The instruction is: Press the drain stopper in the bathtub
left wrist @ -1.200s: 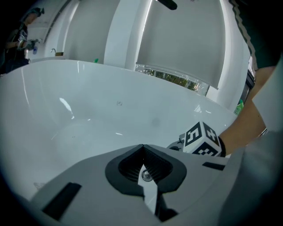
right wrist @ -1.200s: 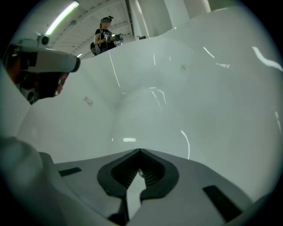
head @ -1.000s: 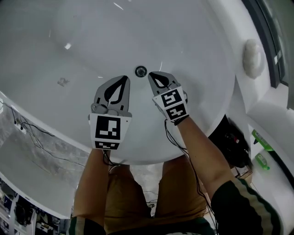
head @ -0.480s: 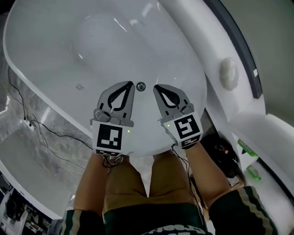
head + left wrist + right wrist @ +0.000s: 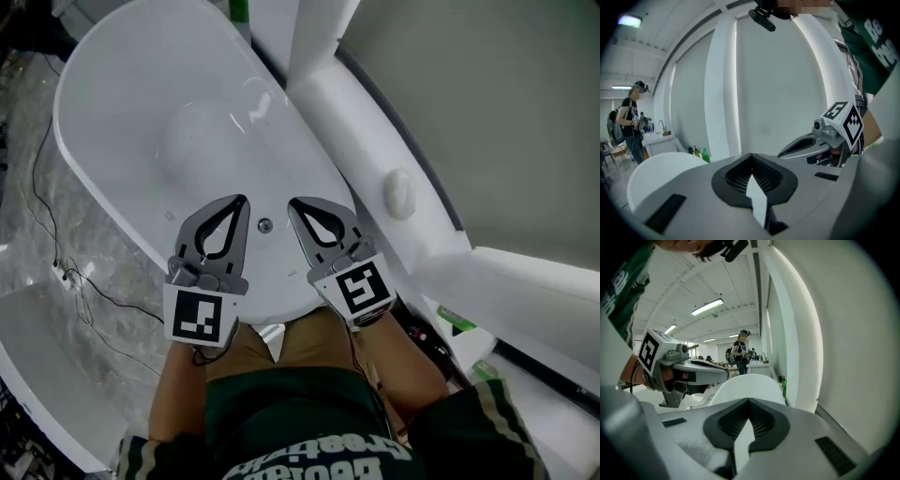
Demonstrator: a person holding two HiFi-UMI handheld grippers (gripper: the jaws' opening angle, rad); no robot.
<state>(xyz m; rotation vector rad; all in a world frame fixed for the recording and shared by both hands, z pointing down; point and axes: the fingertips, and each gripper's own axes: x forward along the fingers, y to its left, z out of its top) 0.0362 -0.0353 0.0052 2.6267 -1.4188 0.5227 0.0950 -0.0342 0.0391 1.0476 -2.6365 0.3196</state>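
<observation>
The small round metal drain stopper [image 5: 265, 225] sits in the floor of the white bathtub [image 5: 122, 112]. In the head view it shows in the gap between my two grippers, well below them. My left gripper [image 5: 242, 199] is just left of it, jaws shut with nothing between them. My right gripper [image 5: 292, 202] is just right of it, also shut and empty. Both are held high over the tub's near end and touch nothing. The left gripper view [image 5: 751, 157] and right gripper view [image 5: 749, 401] look out at the wall and room, not at the drain.
A round white knob [image 5: 398, 192] sits on the white ledge right of the tub. Green bottles [image 5: 453, 319] stand by the ledge, another [image 5: 239, 9] beyond the tub's far end. Cables [image 5: 56, 253] run over the floor at left. People [image 5: 740, 352] stand far off.
Both grippers have lifted away from the drain and the view has pulled back, so the tub looks smaller and its far end shows. Both pairs of jaws stayed shut.
</observation>
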